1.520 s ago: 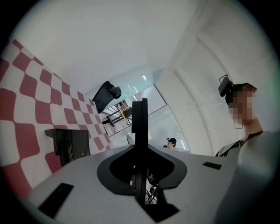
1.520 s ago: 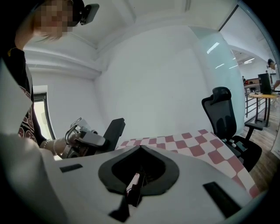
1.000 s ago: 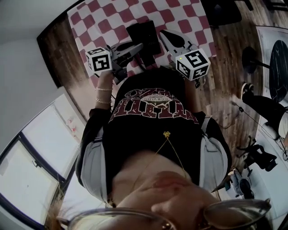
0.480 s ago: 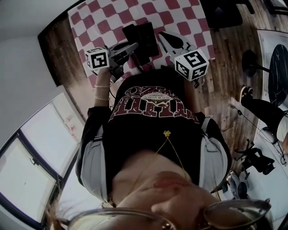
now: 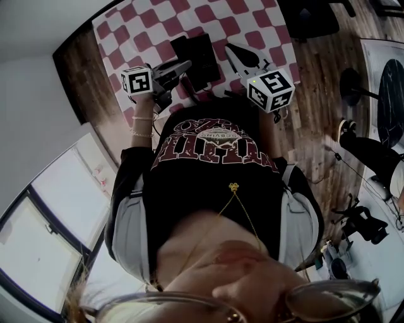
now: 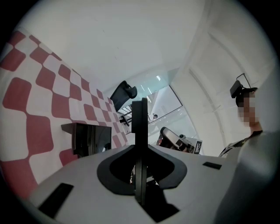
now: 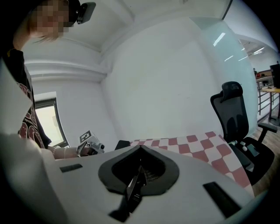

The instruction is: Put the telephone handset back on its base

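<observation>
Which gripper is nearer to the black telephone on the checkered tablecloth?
Left. The left gripper adjoins the black telephone on its left; the right gripper stands apart on its right.

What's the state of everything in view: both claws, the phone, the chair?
left claw: jaws together, nothing between them.
right claw: jaws together, nothing between them.
telephone: on the checkered cloth, in neither claw; can't tell whether the handset sits on its base.
office chair: upright, unoccupied, beside the table.
</observation>
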{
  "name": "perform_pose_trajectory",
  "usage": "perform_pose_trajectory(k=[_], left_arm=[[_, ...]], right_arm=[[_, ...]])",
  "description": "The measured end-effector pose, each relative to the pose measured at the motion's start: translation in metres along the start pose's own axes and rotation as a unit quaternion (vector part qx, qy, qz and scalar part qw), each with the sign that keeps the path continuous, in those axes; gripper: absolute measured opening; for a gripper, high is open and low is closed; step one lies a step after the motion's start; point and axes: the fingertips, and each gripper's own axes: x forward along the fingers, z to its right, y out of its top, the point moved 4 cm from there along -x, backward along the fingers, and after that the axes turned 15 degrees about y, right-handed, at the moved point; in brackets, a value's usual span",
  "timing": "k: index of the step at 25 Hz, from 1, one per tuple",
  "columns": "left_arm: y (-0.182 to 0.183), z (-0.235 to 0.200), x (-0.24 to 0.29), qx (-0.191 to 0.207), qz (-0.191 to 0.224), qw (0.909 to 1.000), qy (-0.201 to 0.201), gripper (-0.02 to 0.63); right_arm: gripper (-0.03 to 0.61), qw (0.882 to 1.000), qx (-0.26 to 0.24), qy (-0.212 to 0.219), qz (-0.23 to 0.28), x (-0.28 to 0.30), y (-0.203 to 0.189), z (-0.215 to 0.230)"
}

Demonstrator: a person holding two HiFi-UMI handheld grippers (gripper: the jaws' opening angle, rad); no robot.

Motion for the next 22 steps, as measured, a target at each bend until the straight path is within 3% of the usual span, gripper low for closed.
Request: perform_pose_trajectory(k=[22], left_arm=[[-0.002,-0.032,0.015,-0.027,-0.032,0.9990,0.014,0.081]], right_arm=[[0.014,1.000,0.023,-0.018,0.000,0.007,-0.008,0.005]])
